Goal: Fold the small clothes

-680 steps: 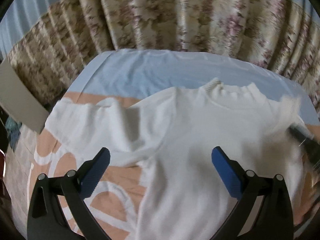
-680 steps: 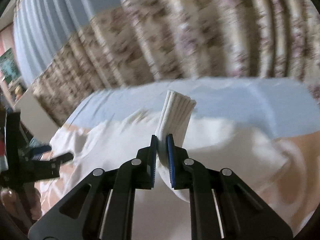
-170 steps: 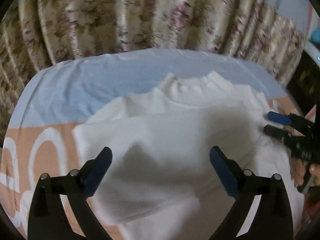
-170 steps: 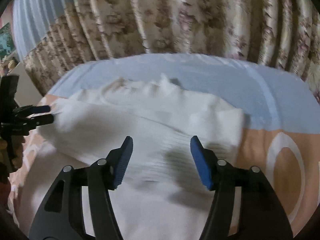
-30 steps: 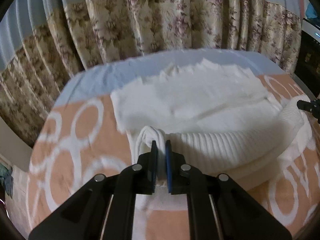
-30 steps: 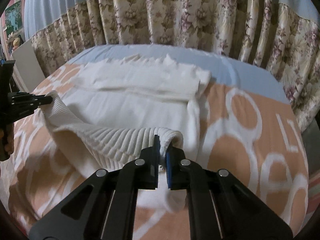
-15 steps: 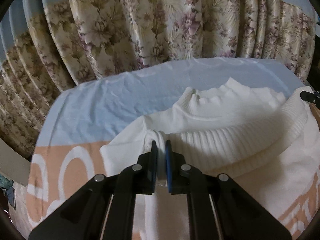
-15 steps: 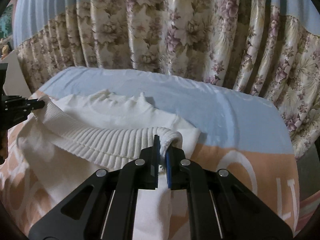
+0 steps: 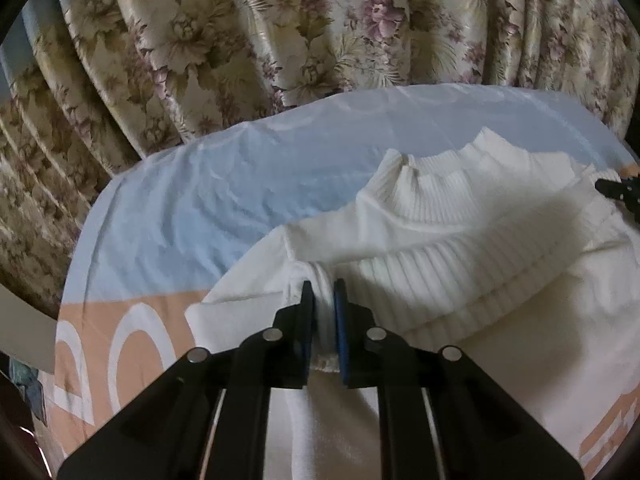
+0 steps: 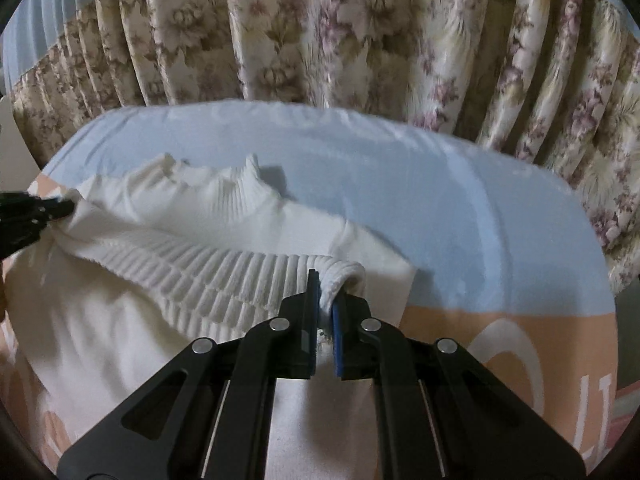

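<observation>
The left gripper (image 9: 323, 312), jaws opening around one corner of the ribbed hem (image 9: 460, 276), and the right gripper (image 10: 325, 320), clamped on the other, stretch it crosswise just short of the white sweater's (image 10: 120, 340) collar (image 10: 212, 184), on the bed sheet (image 10: 400, 184).

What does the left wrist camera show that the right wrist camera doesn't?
Only the left wrist view shows the left gripper from behind, its jaws opening with the ribbed hem bunched between them, plus a white ring printed on the orange sheet at left. Only the right wrist view shows the right gripper from behind, shut on the hem's other corner, and white lettering at right. Both share the white sweater, its collar, the blue sheet and the floral curtain.
</observation>
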The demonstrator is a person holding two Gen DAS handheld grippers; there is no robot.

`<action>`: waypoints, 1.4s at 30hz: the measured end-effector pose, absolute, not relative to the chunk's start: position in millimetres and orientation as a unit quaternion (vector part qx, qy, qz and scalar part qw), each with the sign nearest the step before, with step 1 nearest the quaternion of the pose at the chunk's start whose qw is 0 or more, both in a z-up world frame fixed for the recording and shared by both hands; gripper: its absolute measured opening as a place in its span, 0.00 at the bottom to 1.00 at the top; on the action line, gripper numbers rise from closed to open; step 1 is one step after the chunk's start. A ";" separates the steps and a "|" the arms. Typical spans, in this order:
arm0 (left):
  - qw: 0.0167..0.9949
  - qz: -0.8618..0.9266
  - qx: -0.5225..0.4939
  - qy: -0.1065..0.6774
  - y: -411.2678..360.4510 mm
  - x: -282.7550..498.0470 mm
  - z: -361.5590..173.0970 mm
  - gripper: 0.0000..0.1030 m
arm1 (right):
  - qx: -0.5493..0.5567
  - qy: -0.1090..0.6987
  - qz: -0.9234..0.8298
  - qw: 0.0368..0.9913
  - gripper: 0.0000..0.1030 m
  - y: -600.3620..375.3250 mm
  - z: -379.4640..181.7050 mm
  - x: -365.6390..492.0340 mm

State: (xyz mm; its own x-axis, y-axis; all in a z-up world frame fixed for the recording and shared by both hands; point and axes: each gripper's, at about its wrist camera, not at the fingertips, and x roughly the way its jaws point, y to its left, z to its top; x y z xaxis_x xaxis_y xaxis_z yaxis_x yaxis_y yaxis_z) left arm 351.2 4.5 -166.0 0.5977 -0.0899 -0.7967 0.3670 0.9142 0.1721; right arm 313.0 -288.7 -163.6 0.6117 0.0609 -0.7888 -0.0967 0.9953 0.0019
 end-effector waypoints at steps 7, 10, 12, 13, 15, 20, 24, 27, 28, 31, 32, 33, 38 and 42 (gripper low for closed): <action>0.876 -0.103 0.081 0.464 33.0 398.1 -149.8 0.84 | 0.034 0.437 0.035 0.898 0.07 -309.6 -149.9 335.9; 0.883 -0.090 0.052 0.458 50.8 406.0 -135.9 0.84 | 0.073 0.456 0.027 0.887 0.47 -324.8 -154.7 355.6; 0.889 -0.082 0.047 0.448 62.0 401.1 -126.6 0.86 | 0.083 0.448 0.020 0.890 0.49 -332.5 -150.4 352.4; 0.892 -0.079 0.055 0.443 65.4 397.9 -123.5 0.88 | 0.081 0.439 0.019 0.894 0.49 -334.6 -146.7 347.7; 0.898 -0.062 0.080 0.428 72.0 388.9 -118.8 0.88 | 0.068 0.425 0.011 0.902 0.55 -338.9 -140.5 333.5; 0.904 -0.022 0.044 0.426 111.0 387.3 -111.1 0.89 | 0.031 0.422 -0.014 0.906 0.66 -349.5 -143.2 312.4; 0.890 -0.072 0.015 0.450 101.8 369.0 -122.3 0.89 | 0.054 0.417 -0.008 0.907 0.66 -355.9 -143.5 302.6; 0.880 -0.098 0.048 0.463 70.4 364.9 -137.2 0.89 | 0.055 0.422 0.021 0.905 0.66 -343.9 -147.3 300.7; 0.877 -0.101 0.057 0.466 59.7 366.5 -141.7 0.89 | 0.046 0.431 0.027 0.901 0.66 -335.9 -151.7 304.7; 0.874 -0.112 0.080 0.466 36.8 375.5 -153.2 0.89 | 0.027 0.443 0.033 0.895 0.64 -321.2 -160.7 315.3; 0.871 -0.108 0.090 0.470 31.6 379.7 -158.3 0.89 | 0.025 0.445 0.037 0.894 0.64 -316.7 -163.1 318.1; 0.867 -0.102 0.105 0.477 25.4 386.9 -165.7 0.89 | 0.024 0.447 0.041 0.893 0.64 -314.4 -164.3 320.1; 0.855 -0.147 0.084 0.490 20.9 392.3 -173.3 0.43 | 0.002 0.466 0.050 0.883 0.55 -307.2 -177.3 328.6; 0.873 -0.125 0.092 0.463 32.1 375.8 -162.2 0.15 | -0.013 0.462 0.070 0.884 0.11 -296.9 -175.7 327.3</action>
